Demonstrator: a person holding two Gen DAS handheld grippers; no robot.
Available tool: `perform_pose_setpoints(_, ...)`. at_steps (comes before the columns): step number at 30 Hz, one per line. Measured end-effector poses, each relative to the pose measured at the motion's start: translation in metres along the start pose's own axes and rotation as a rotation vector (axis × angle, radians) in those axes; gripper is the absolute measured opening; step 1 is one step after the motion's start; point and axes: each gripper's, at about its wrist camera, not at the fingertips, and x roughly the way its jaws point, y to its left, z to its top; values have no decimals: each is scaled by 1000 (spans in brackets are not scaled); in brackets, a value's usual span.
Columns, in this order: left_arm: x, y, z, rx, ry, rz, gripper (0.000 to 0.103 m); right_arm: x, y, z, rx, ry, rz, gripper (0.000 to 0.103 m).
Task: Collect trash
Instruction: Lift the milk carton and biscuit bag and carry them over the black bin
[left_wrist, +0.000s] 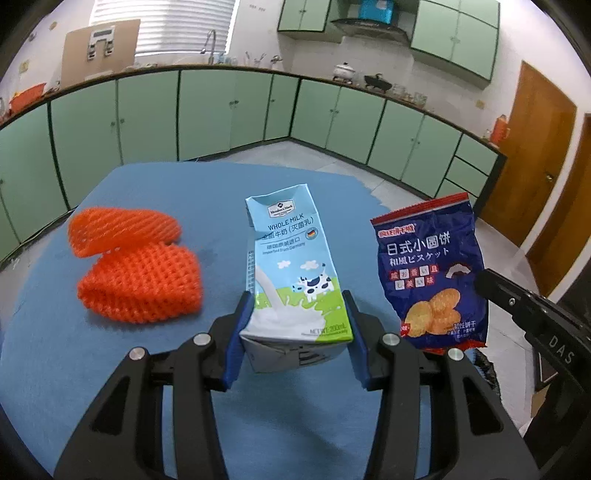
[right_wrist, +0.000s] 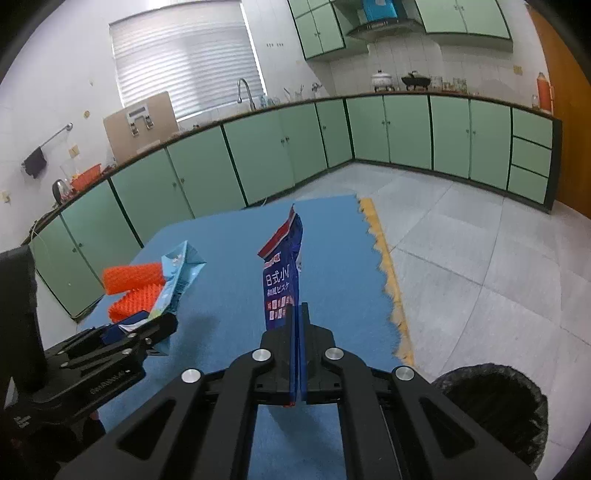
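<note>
My left gripper (left_wrist: 297, 325) is shut on a blue and white milk carton (left_wrist: 291, 273) and holds it above the blue table (left_wrist: 184, 369). My right gripper (right_wrist: 297, 332) is shut on the bottom edge of a dark blue biscuit bag (right_wrist: 282, 280), held upright above the table; the bag also shows in the left wrist view (left_wrist: 432, 273). Two orange foam nets (left_wrist: 136, 266) lie on the table at the left. The carton (right_wrist: 177, 273) and the left gripper (right_wrist: 147, 325) show at the left of the right wrist view.
A black-lined trash bin (right_wrist: 495, 402) stands on the floor to the right of the table. Green kitchen cabinets (right_wrist: 369, 136) line the walls behind. The table's right edge (right_wrist: 388, 280) has a yellow border.
</note>
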Motion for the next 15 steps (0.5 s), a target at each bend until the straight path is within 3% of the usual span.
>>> perform_pose_setpoints(15,-21,-90,-4,130,-52,-115,45,-61,-46,-5,31,-77,-113,2)
